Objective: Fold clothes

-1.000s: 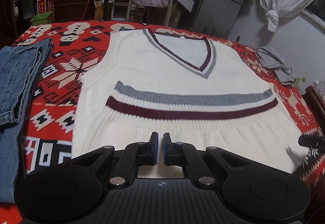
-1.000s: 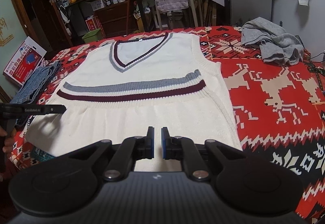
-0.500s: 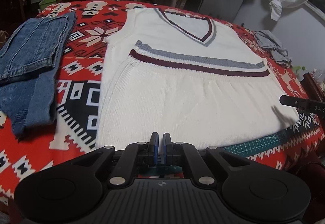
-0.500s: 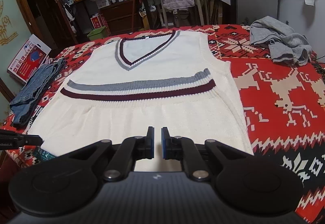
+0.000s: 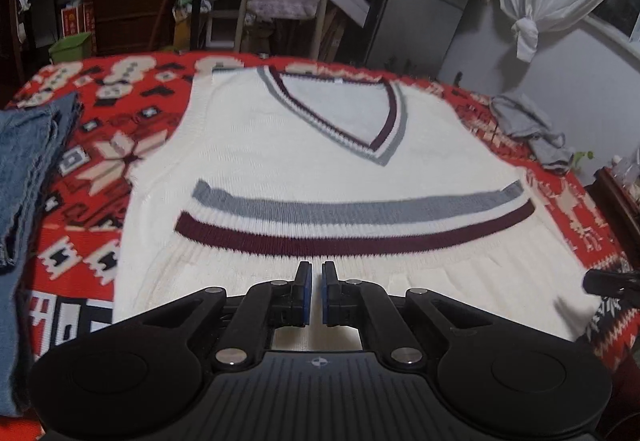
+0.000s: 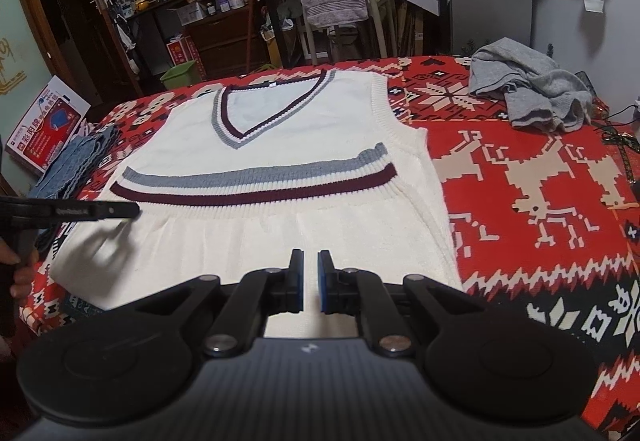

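Since the cream vest (image 5: 320, 161) lies flat across the frame's centre on the red blanket (image 6: 520, 201), ready for folding, I hover both grippers over its hem. Left gripper (image 5: 313, 291) and right gripper (image 6: 310, 281) are nearly closed on nothing, a thin gap showing.

- Dim indoor light; the shelves (image 6: 192, 1) behind sit in deep shadow.
- The cream knit vest (image 5: 320, 169) is the brightest surface, with no glare.
- The left wrist view is smeared by motion blur; the right is sharper.
- Fisheye bending curves the red patterned blanket (image 6: 540, 201) edges, and the corners darken.
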A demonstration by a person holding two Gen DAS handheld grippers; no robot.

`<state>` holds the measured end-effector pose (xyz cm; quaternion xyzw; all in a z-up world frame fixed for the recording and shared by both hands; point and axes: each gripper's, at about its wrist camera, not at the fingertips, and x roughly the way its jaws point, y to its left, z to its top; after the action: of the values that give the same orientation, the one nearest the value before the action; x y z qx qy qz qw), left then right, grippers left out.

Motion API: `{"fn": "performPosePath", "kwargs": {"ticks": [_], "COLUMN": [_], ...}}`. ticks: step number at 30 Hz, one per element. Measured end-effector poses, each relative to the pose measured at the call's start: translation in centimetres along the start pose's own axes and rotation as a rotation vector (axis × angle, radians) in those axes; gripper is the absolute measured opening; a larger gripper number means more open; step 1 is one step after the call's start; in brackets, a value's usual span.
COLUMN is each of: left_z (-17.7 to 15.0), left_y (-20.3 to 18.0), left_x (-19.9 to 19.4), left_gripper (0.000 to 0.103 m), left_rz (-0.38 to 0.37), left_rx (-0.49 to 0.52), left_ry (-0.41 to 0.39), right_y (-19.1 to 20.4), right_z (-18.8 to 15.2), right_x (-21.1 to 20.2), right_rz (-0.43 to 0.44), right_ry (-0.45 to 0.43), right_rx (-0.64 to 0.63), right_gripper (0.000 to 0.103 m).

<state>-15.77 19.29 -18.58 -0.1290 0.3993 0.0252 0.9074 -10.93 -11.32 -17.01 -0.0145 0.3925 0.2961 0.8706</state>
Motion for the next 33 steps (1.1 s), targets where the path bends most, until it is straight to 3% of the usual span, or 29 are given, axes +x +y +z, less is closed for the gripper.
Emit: {"fn": "performPosePath", "kwargs": {"ticks": [17, 22, 27, 33], "left_z": [-6.5, -5.2, -1.7, -0.6], "left_y": [0.7, 0.5, -0.6, -1.0], "left_x": [-6.8, -6.8, -3.9, -0.1], "left_gripper": [0.003, 0.003, 0.003, 0.003], "left_rz": [-0.012, -0.033, -0.044, -0.040], "left_rx": [-0.043, -0.061, -0.043, -0.050], "left_ry": [0.104, 0.047, -0.027, 0.006], "right_y": [0.6, 0.8, 1.1, 1.2], "right_z": [-0.2, -0.4, -0.6, -0.5], "right_x": [1.5, 1.3, 1.0, 0.8], "right_rz": [0.032, 0.034, 0.036, 0.034], "right_ry": [0.020, 0.020, 0.020, 0.017], "right_rx": [-0.003, -0.002, -0.003, -0.004], "right_gripper": [0.008, 0.008, 0.008, 0.008]}}
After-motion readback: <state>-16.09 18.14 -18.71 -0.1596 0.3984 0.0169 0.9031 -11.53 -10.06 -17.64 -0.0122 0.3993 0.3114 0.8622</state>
